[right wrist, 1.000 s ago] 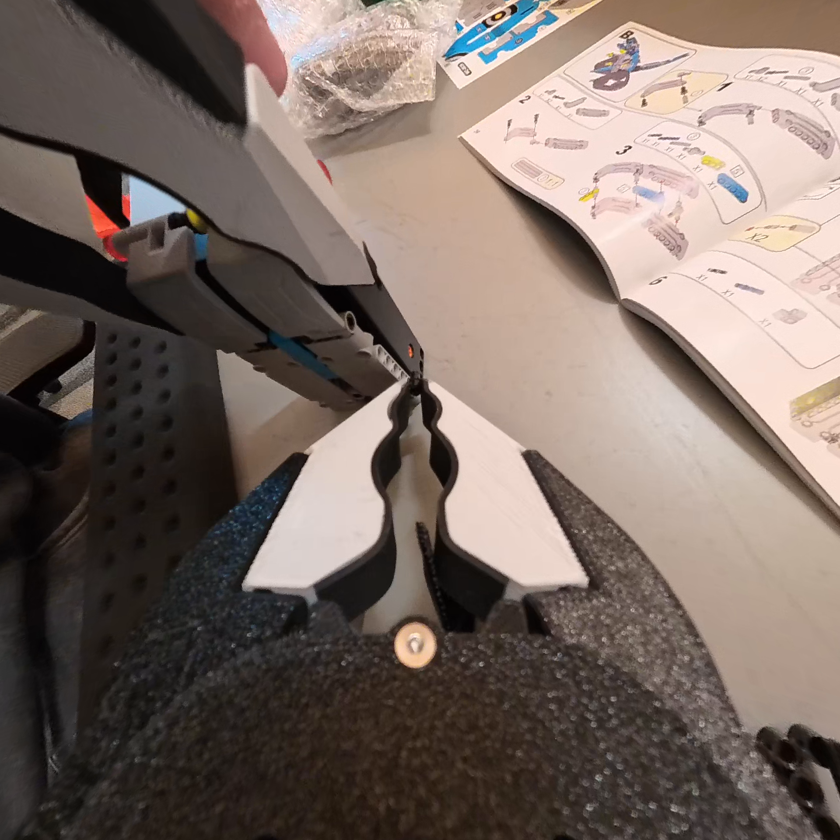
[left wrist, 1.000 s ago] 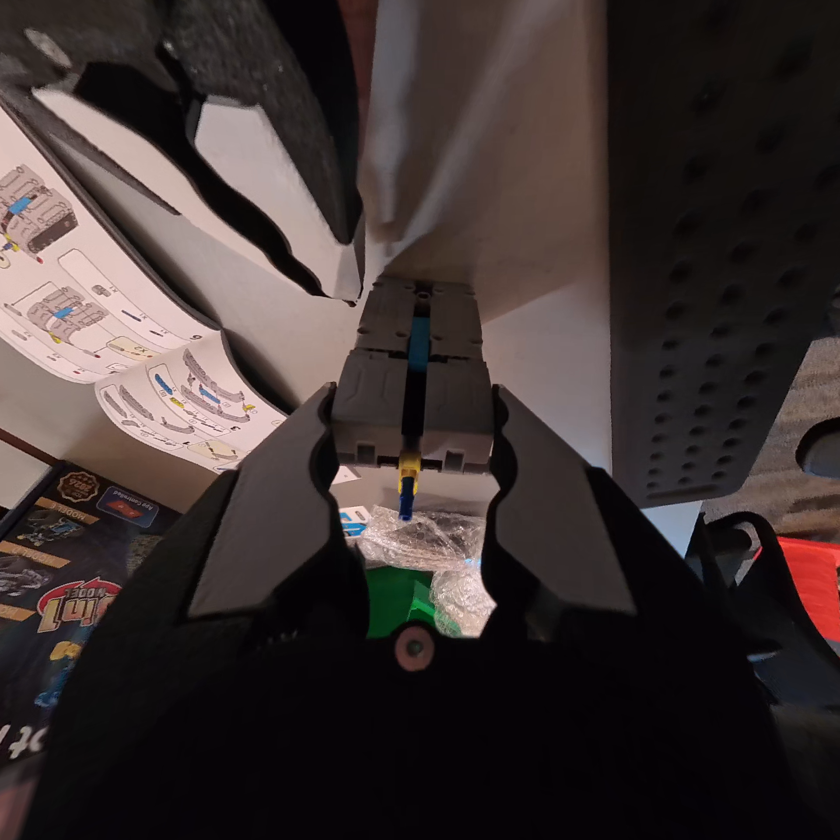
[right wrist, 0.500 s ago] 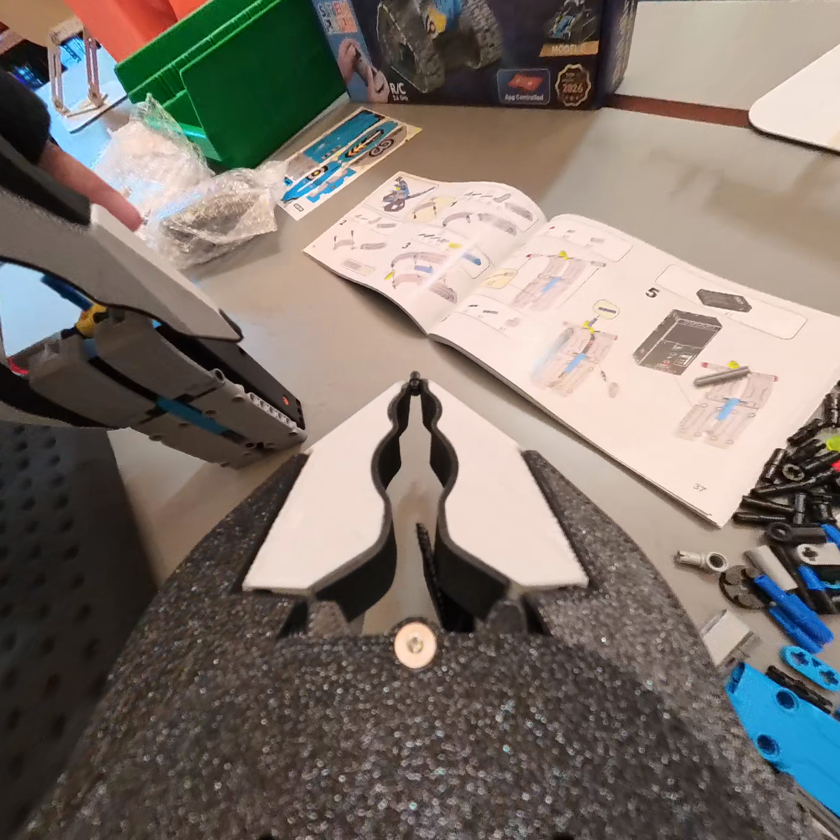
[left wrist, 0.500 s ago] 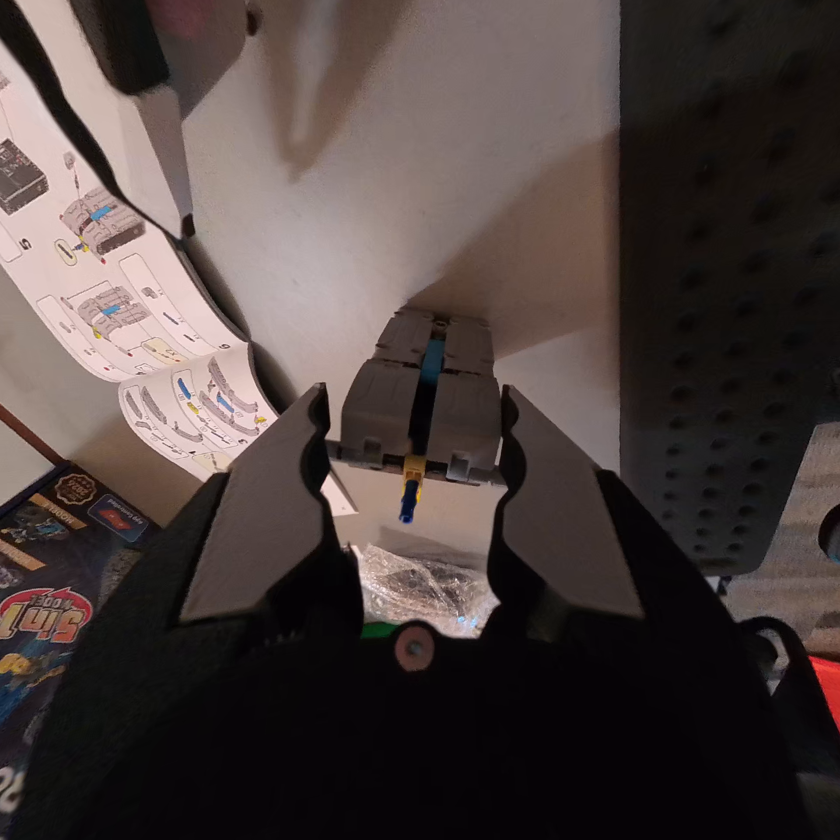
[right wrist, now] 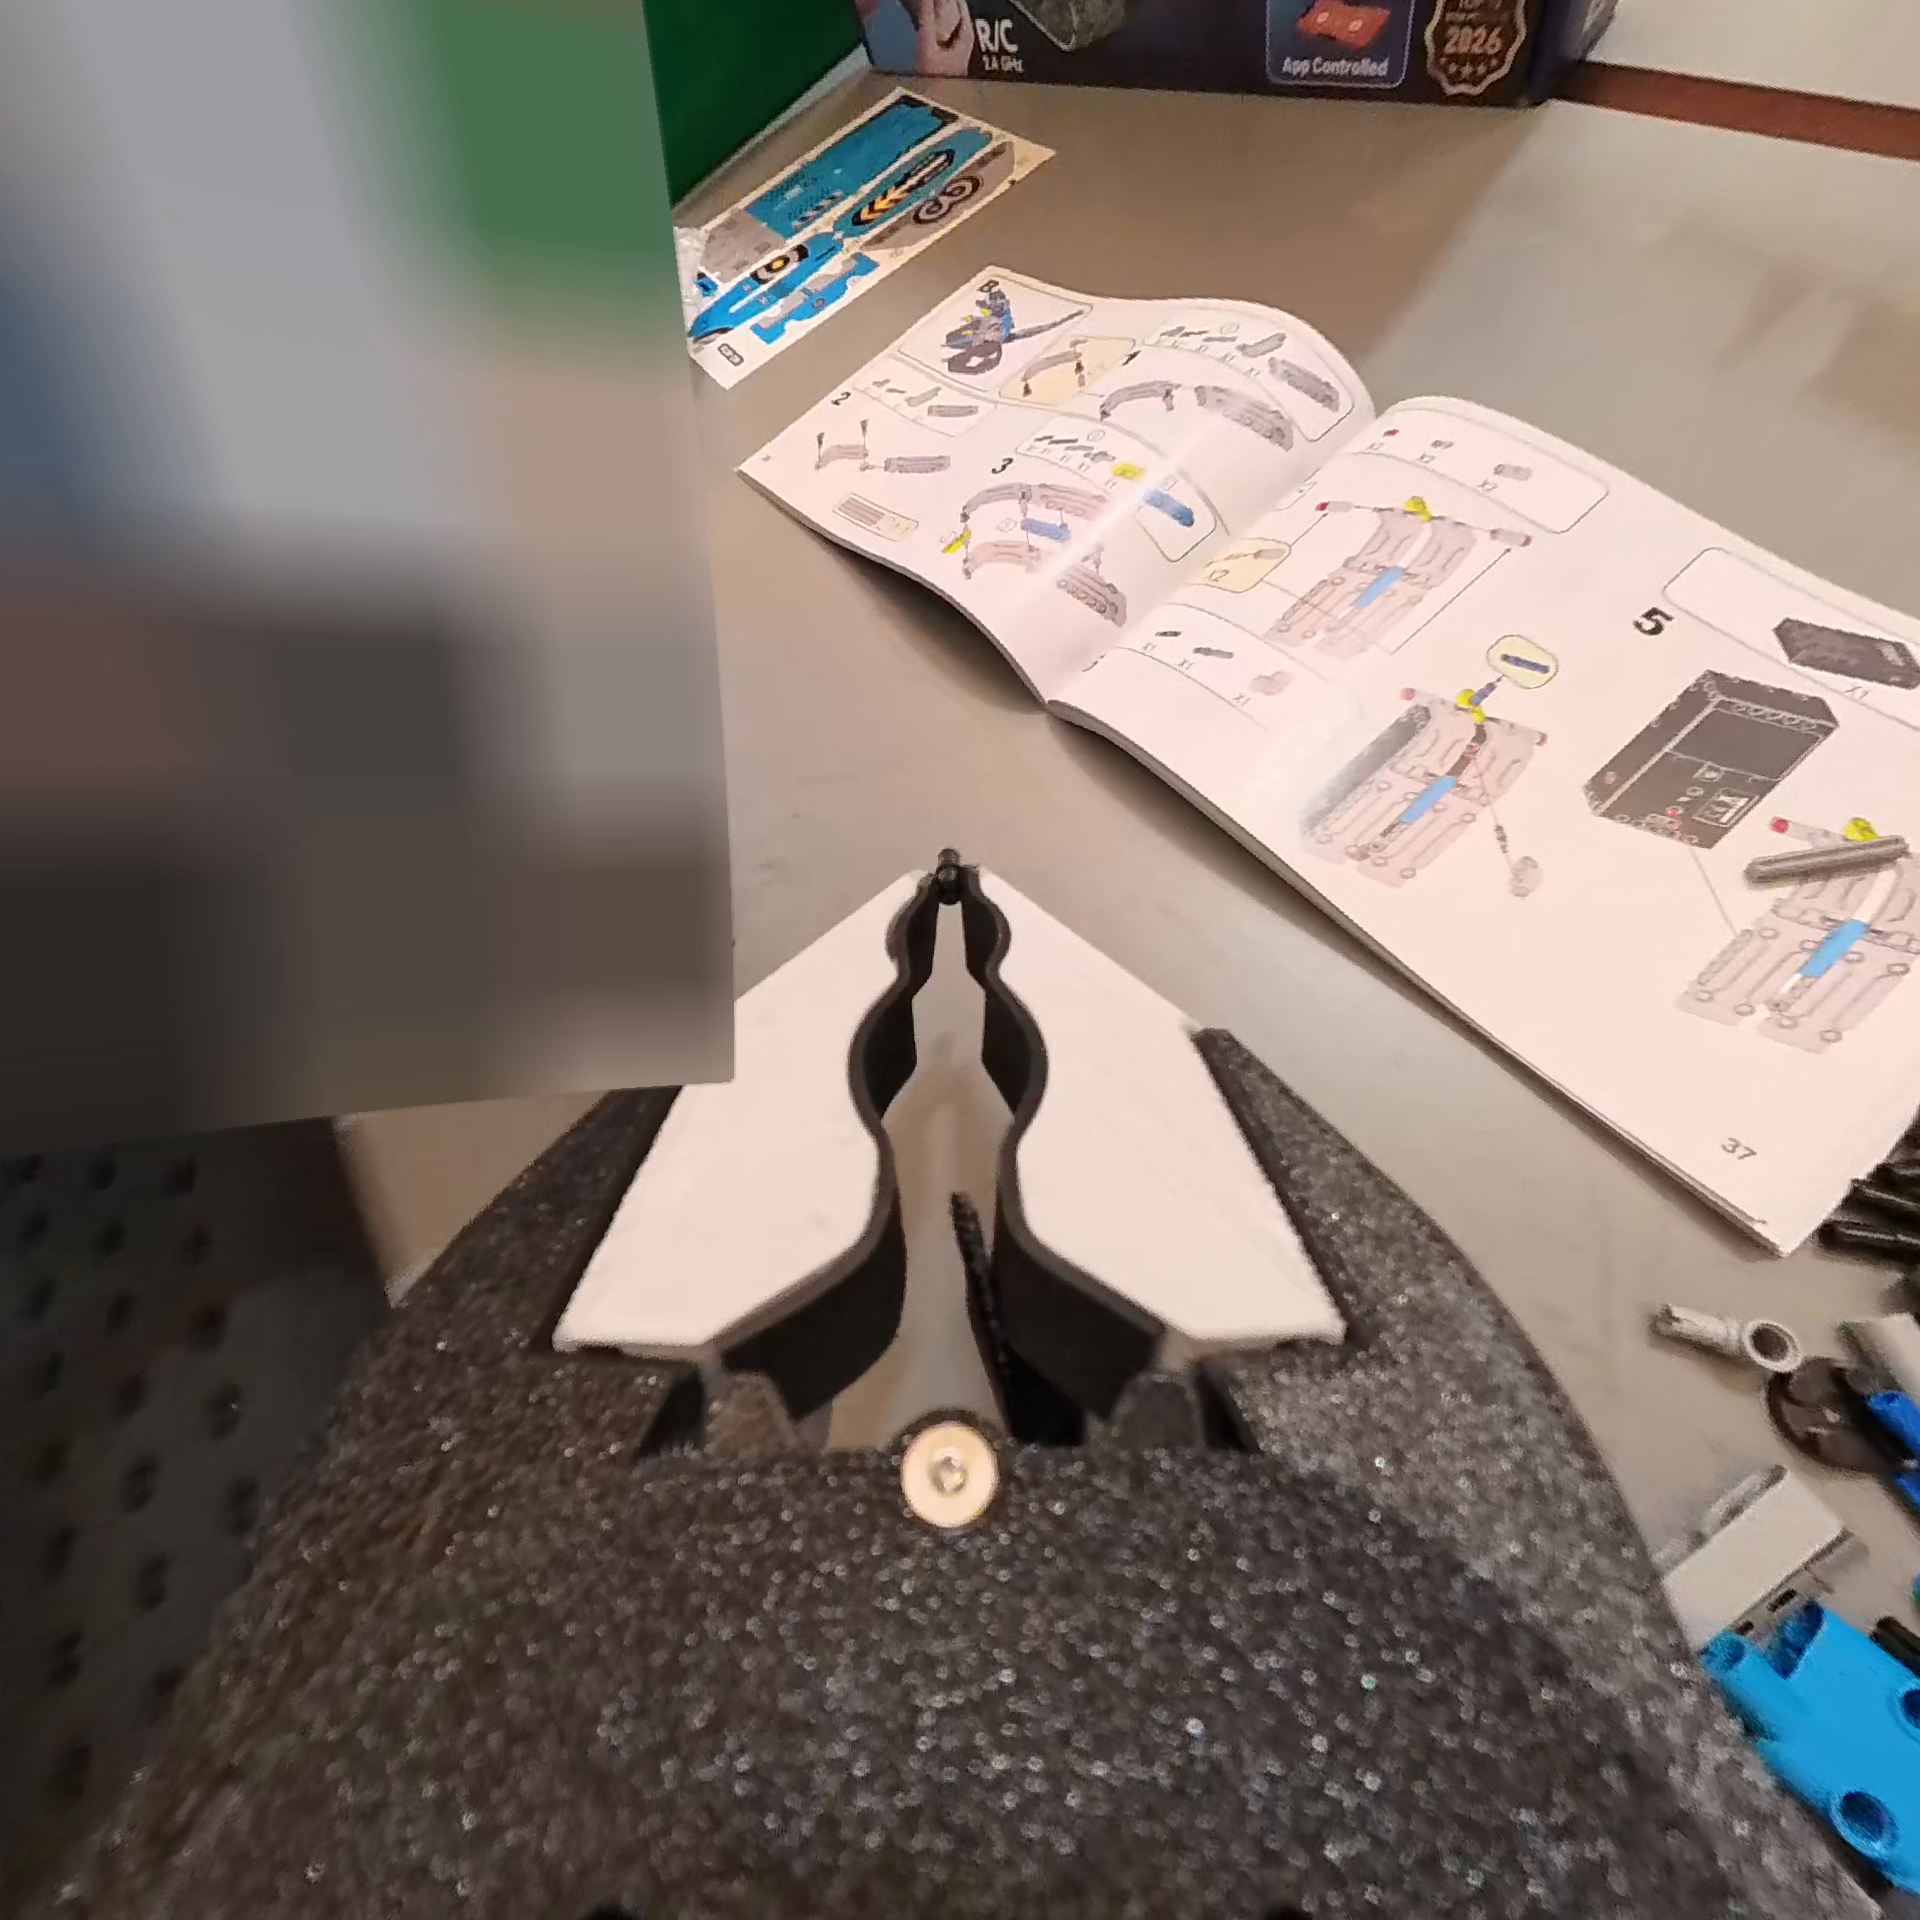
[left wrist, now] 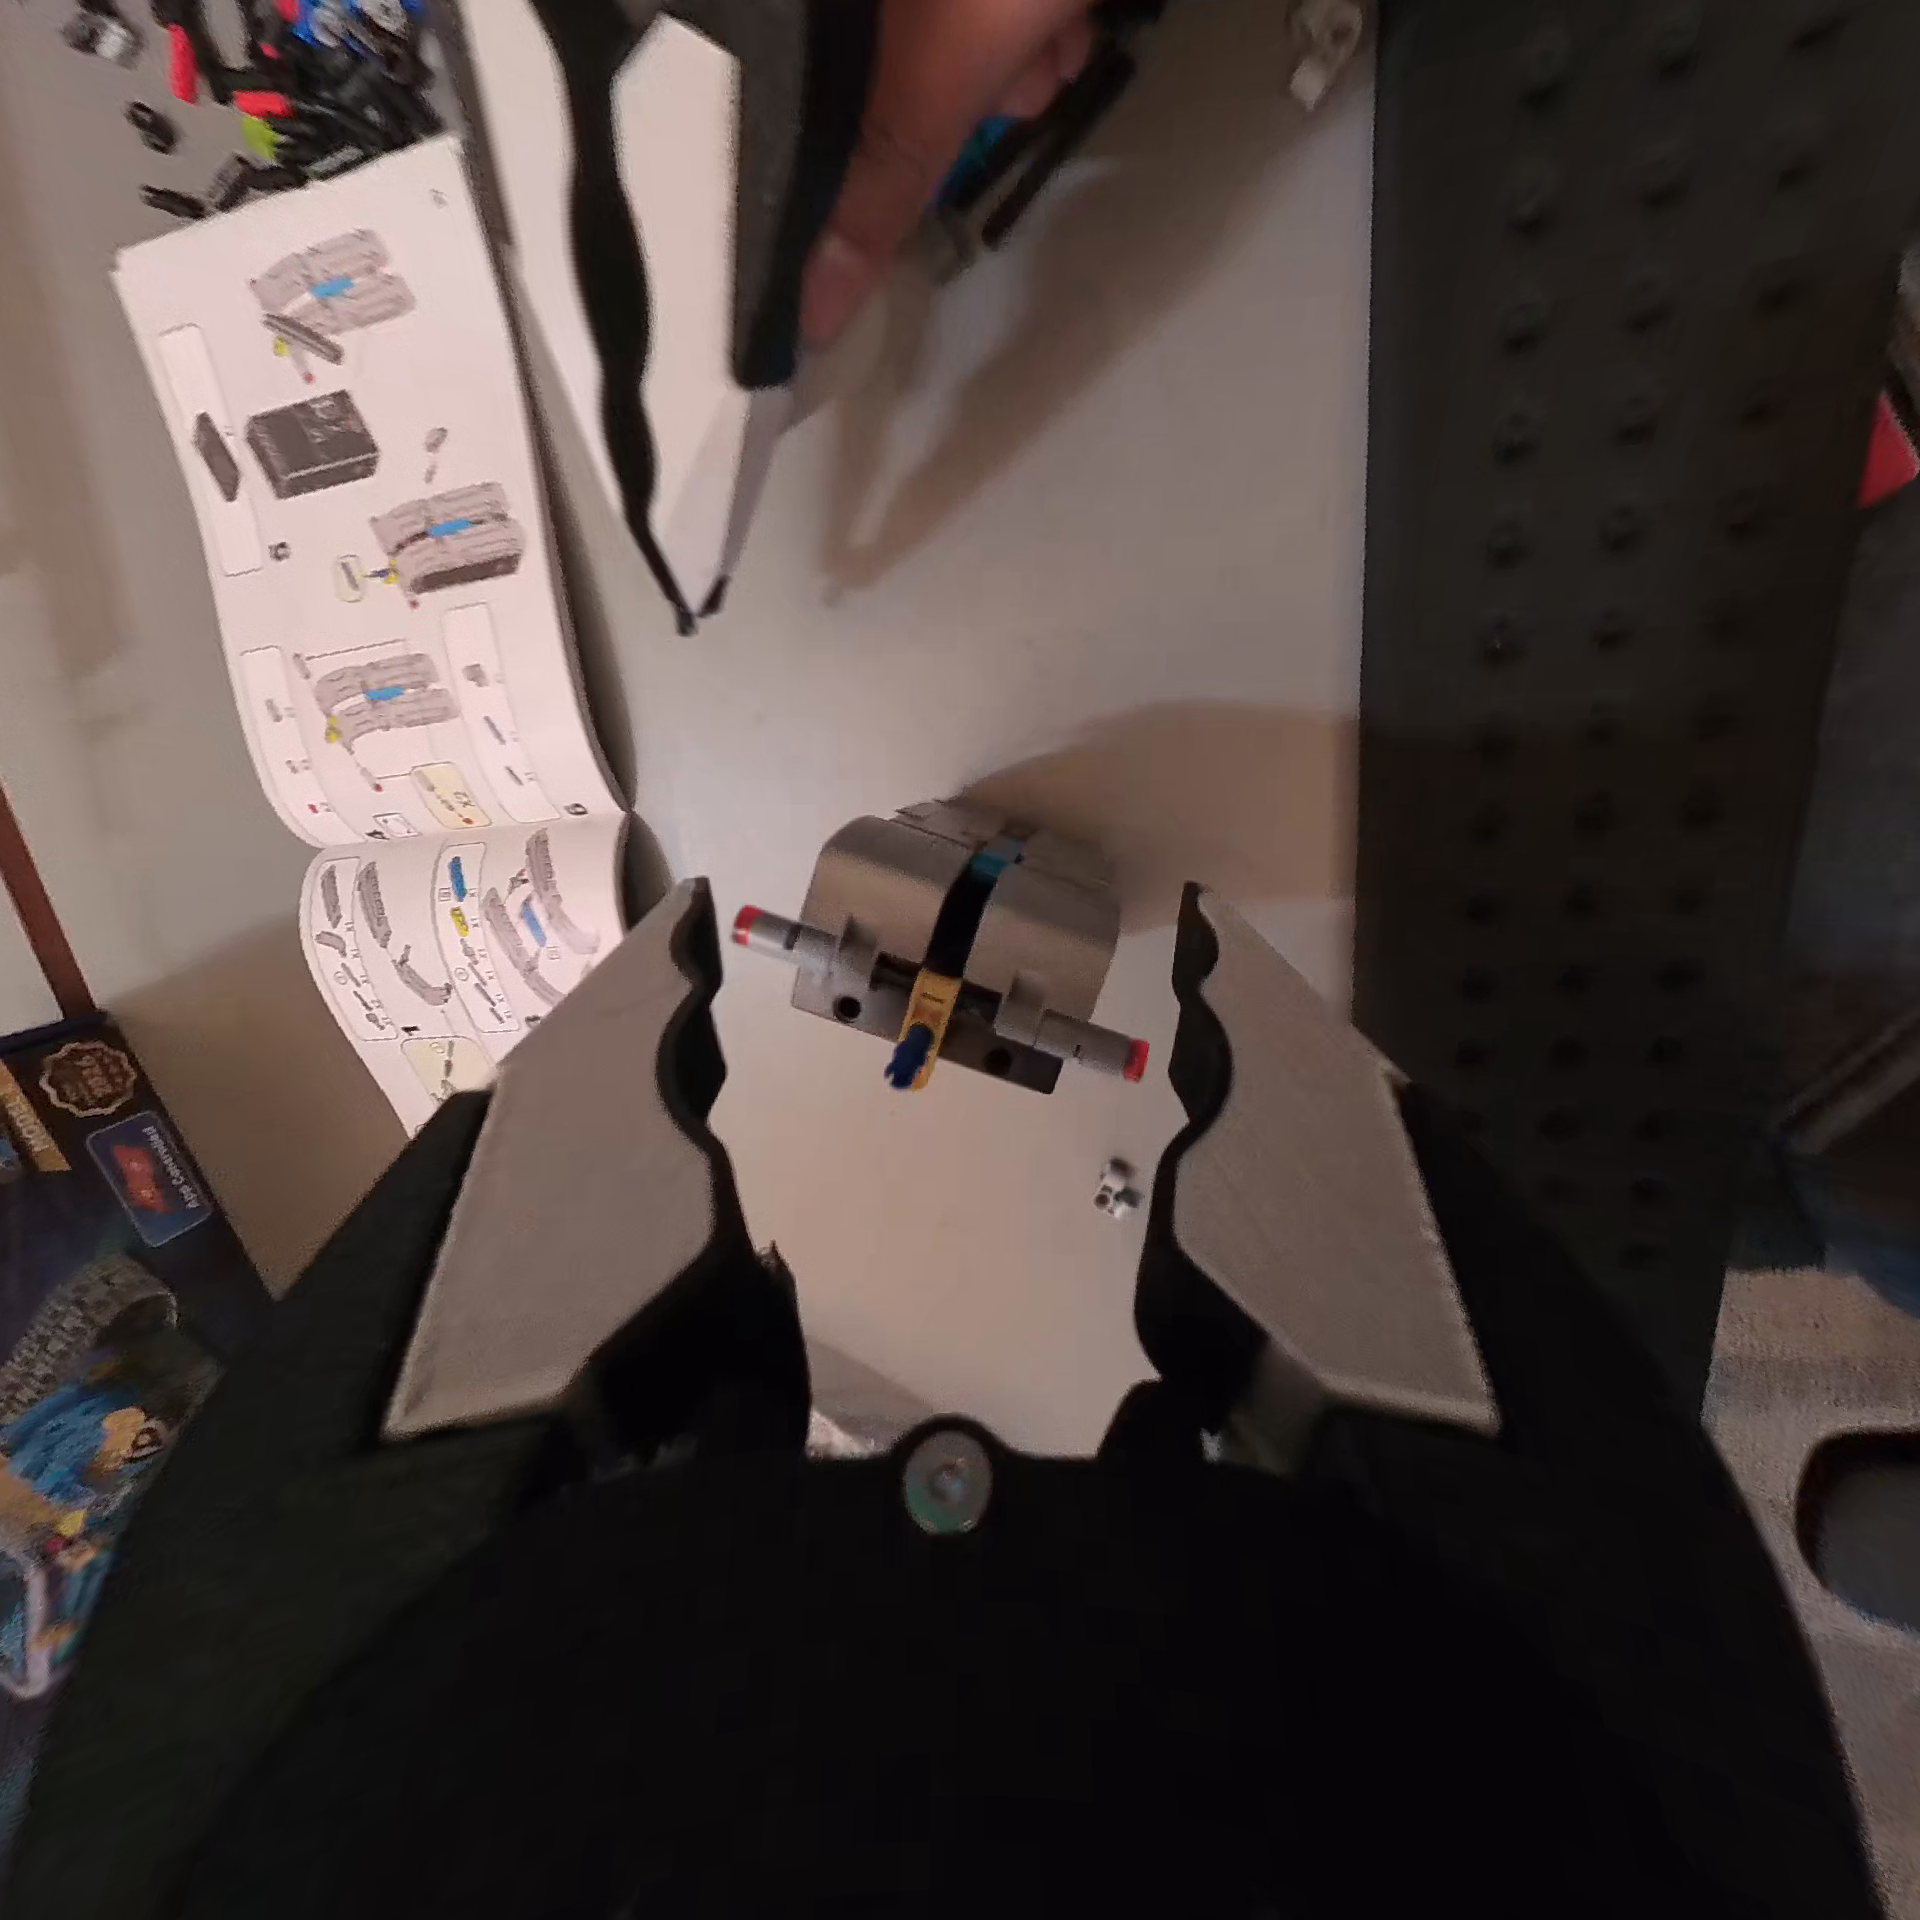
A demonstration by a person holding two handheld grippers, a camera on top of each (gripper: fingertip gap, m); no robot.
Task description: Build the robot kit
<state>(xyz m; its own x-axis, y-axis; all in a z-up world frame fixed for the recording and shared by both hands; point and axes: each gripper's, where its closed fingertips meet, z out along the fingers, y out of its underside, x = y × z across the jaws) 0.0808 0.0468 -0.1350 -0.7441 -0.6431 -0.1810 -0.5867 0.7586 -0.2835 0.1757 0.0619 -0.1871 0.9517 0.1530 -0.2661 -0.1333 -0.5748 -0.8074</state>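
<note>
In the left wrist view my left gripper [left wrist: 945, 899] is open wide. A grey brick assembly [left wrist: 883, 914] with a red-tipped axle, a yellow connector and a blue pin lies on the pale table [left wrist: 935, 675] between my fingertips, with a gap on each side. No pad touches it. My right gripper [right wrist: 948, 883] is shut on a small black pin [right wrist: 945, 864] that sticks out at the fingertips, held above the table. The right gripper also shows blurred in the left wrist view [left wrist: 691, 613], beyond the assembly.
An open instruction booklet [right wrist: 1351, 644] lies on the table, also in the left wrist view [left wrist: 343, 582]. A dark perforated mat [left wrist: 1610, 623] runs along the right. A small grey connector [left wrist: 1117, 1184] lies near my right finger. Loose parts [right wrist: 1849, 1455], a sticker sheet [right wrist: 842, 239] and a printed box [right wrist: 1195, 42] stand around.
My left jaws opened and let go of the grey assembly, which now lies skewed between the fingers. My right gripper drew back from the assembly, with the black pin in it throughout.
</note>
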